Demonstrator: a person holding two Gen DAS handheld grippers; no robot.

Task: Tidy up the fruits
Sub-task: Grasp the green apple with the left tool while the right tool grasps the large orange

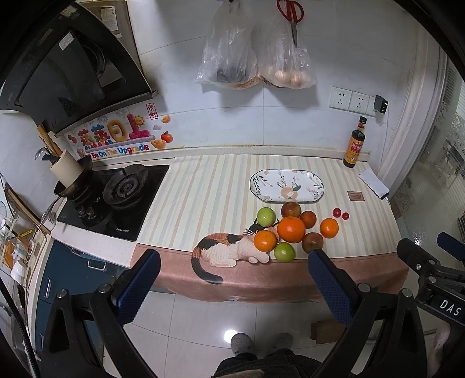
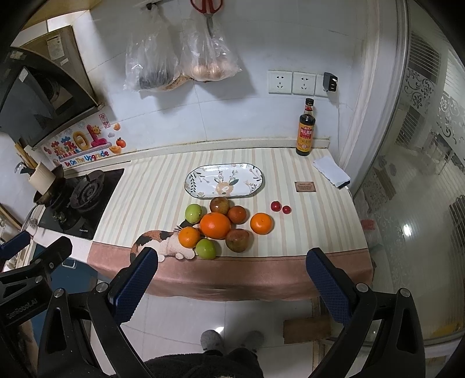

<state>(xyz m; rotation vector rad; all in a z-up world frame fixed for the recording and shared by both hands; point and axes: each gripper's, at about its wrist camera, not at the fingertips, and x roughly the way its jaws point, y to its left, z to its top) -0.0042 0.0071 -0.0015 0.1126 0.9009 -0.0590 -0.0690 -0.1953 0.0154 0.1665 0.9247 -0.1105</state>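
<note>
A pile of fruit lies on the striped cloth: a large orange [image 1: 291, 229] [image 2: 215, 225], smaller oranges [image 1: 264, 240] [image 1: 329, 228] [image 2: 261, 223], two green fruits [image 1: 266, 216] [image 1: 284, 252], dark red-brown fruits [image 1: 312, 242] [image 2: 237, 240] and two small red fruits [image 1: 337, 212] [image 2: 275, 206]. An oval floral plate [image 1: 261, 190] [image 2: 197, 186] lies behind the pile with nothing on it. My left gripper [image 1: 232, 261] and my right gripper [image 2: 232, 258] are both open and empty, held back in front of the counter's front edge, above the floor.
A soy sauce bottle [image 1: 355, 145] [image 2: 305, 130] stands at the back right by a white cloth [image 2: 331, 171]. A gas stove [image 1: 122, 189] with a pan is at left. Bags and scissors [image 1: 290, 14] hang on the wall. A cat picture [image 1: 221, 250] is printed on the cloth.
</note>
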